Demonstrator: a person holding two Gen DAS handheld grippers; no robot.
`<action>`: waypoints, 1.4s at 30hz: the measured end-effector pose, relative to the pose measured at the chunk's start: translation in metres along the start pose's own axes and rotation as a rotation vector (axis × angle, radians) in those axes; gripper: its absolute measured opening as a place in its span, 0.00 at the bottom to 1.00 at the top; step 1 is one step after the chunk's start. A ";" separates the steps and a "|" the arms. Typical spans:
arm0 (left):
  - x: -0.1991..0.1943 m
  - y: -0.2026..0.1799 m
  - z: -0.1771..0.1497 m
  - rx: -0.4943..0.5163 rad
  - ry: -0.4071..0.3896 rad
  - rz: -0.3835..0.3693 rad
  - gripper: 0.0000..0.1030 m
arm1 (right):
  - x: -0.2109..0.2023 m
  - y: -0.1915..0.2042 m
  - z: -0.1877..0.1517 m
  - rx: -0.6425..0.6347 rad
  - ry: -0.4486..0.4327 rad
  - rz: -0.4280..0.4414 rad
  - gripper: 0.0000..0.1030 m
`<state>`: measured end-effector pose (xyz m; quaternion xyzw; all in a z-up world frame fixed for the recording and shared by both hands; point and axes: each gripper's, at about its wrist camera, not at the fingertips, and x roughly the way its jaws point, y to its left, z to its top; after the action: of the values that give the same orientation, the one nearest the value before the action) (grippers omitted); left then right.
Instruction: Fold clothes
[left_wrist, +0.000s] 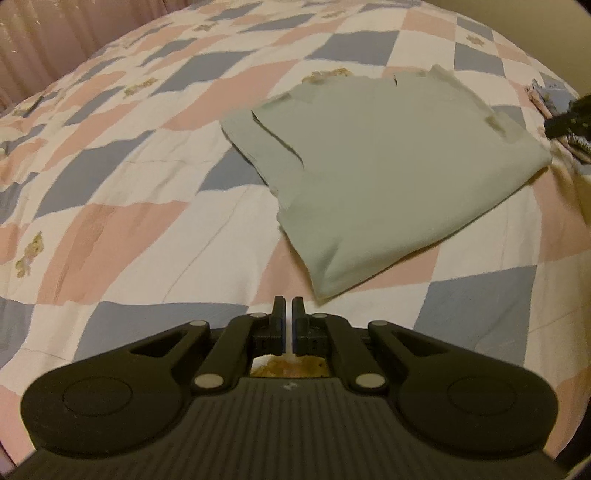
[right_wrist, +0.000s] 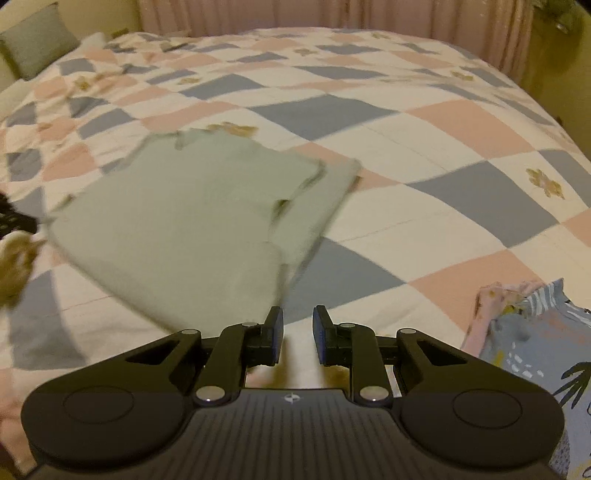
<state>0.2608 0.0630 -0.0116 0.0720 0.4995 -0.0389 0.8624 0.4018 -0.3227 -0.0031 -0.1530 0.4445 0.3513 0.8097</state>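
Both tongs hang empty over the bed. Low in the frame, my left gripper (left_wrist: 288, 306) has its fingers drawn nearly together with only a thin slit between them, holding nothing. My right gripper (right_wrist: 297, 319) stands a little apart, a narrow gap between the pads, also empty. Just beyond each set of tips lies the pale green folded cotton garment (left_wrist: 373, 166), flat on the pink, blue and white checked quilt (left_wrist: 122, 173), centre-right in the left view and centre-left, blurred, in the right view. A crumpled blue patterned cloth (right_wrist: 535, 354) sits at lower right. Farther off, a grey-green cushion (right_wrist: 37, 40) rests at upper left, pink curtains (right_wrist: 332, 14) behind.
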 end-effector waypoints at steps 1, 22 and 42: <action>-0.003 -0.002 0.001 -0.006 -0.015 -0.006 0.01 | -0.004 0.007 0.000 -0.009 -0.006 0.019 0.24; 0.011 -0.029 0.004 -0.163 0.008 -0.009 0.06 | 0.012 0.029 -0.011 -0.091 0.093 0.067 0.25; -0.005 -0.040 0.011 -0.452 -0.056 -0.063 0.10 | -0.019 0.040 0.073 -0.249 0.080 0.128 0.33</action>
<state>0.2619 0.0215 -0.0052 -0.1400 0.4735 0.0451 0.8684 0.4112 -0.2620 0.0560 -0.2373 0.4384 0.4481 0.7421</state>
